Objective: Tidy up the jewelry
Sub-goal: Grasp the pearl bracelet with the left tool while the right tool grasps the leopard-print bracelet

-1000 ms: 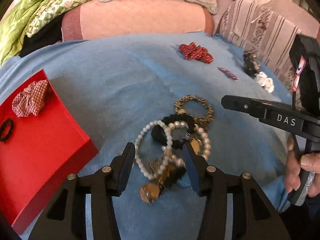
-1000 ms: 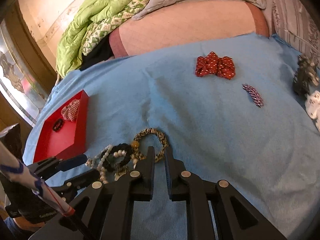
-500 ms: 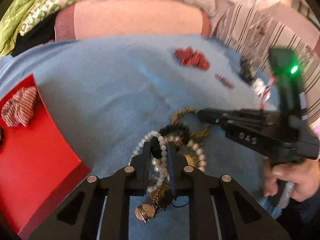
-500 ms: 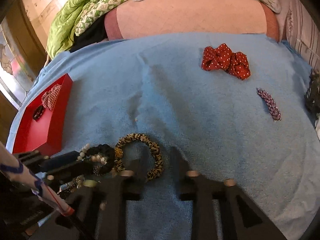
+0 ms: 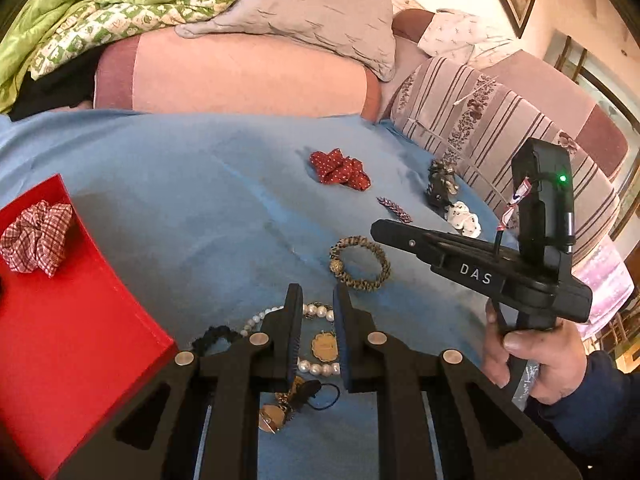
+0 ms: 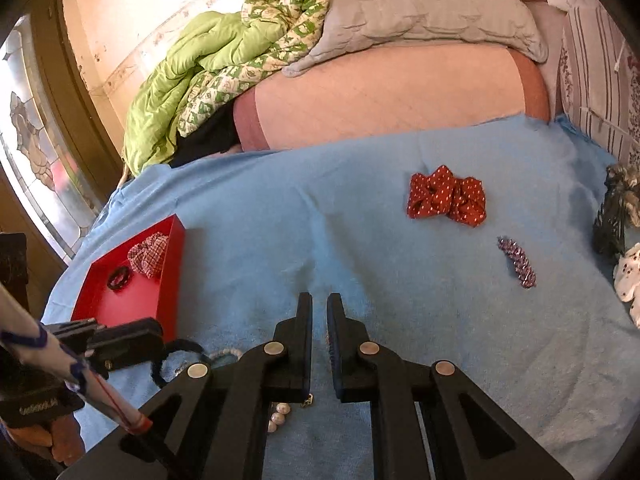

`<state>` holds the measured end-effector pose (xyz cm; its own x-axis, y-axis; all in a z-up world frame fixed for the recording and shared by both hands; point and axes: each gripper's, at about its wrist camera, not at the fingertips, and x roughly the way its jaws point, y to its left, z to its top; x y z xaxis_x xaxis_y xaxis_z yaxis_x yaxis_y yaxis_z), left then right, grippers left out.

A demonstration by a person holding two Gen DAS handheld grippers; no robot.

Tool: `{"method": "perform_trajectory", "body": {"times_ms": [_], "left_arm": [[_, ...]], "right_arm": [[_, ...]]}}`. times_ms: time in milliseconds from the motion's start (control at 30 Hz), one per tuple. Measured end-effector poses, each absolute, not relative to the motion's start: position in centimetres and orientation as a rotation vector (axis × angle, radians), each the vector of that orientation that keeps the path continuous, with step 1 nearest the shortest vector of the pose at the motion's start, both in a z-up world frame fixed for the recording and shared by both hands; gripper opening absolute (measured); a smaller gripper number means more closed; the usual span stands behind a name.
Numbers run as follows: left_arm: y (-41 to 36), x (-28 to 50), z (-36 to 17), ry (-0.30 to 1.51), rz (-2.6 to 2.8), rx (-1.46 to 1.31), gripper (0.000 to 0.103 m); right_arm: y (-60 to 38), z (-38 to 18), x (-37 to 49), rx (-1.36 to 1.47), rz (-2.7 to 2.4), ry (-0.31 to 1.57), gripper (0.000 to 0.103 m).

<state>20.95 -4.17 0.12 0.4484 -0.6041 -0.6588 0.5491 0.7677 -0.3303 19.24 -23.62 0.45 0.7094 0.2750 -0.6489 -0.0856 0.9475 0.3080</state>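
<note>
A tangle of jewelry lies low on the blue cloth [image 5: 200,200]: a pearl necklace [image 5: 318,368], a gold pendant [image 5: 324,346] and a black scrunchie [image 5: 212,336]. My left gripper [image 5: 317,292] is shut on the pearl strand, which runs between its pads, with a gold coin charm [image 5: 272,416] dangling under it. A leopard-print ring [image 5: 360,262] lies just beyond, alone. My right gripper [image 6: 319,308] is shut with nothing in it and hovers over the cloth; in the left wrist view the right gripper [image 5: 378,232] sits right of the ring. The red tray [image 5: 80,320] holds a plaid scrunchie [image 5: 36,236].
Farther back lie a red dotted scrunchie [image 6: 446,200], a purple clip [image 6: 516,262], a dark ornament [image 6: 612,216] and a white item [image 6: 628,280]. A small dark band [image 6: 119,278] is in the tray [image 6: 168,280]. Cushions and a green quilt [image 6: 180,100] border the cloth.
The left jaws closed on the pearl strand and lifted, tilting the view up. The right gripper closed fully and rose clear of the leopard-print ring.
</note>
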Motion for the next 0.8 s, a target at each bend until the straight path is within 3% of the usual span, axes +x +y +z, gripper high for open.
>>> {"method": "perform_trajectory", "body": {"times_ms": [233, 433, 600, 667, 733, 800], "left_arm": [[-3.1, 21.5, -1.1, 0.916, -0.647, -0.006, 0.016], [-5.3, 20.6, -2.5, 0.961, -0.700, 0.095, 0.029], [-7.8, 20.3, -3.9, 0.950, -0.663, 0.201, 0.029], [-8.3, 20.6, -4.4, 0.961, -0.639, 0.221, 0.028], [-8.8, 20.9, -5.1, 0.966, -0.604, 0.257, 0.014], [-9.1, 21.0, -5.6, 0.965, -0.575, 0.289, 0.013]], "right_arm": [[-23.5, 0.5, 19.2, 0.258, 0.206, 0.753, 0.008], [-24.6, -0.5, 19.8, 0.302, 0.170, 0.801, 0.009], [-25.6, -1.6, 20.0, 0.354, 0.147, 0.842, 0.009], [-25.6, -1.5, 19.9, 0.352, 0.139, 0.841, 0.009], [-25.6, -1.6, 19.9, 0.350, 0.137, 0.845, 0.009], [-25.5, -1.8, 20.0, 0.346, 0.136, 0.852, 0.009]]}}
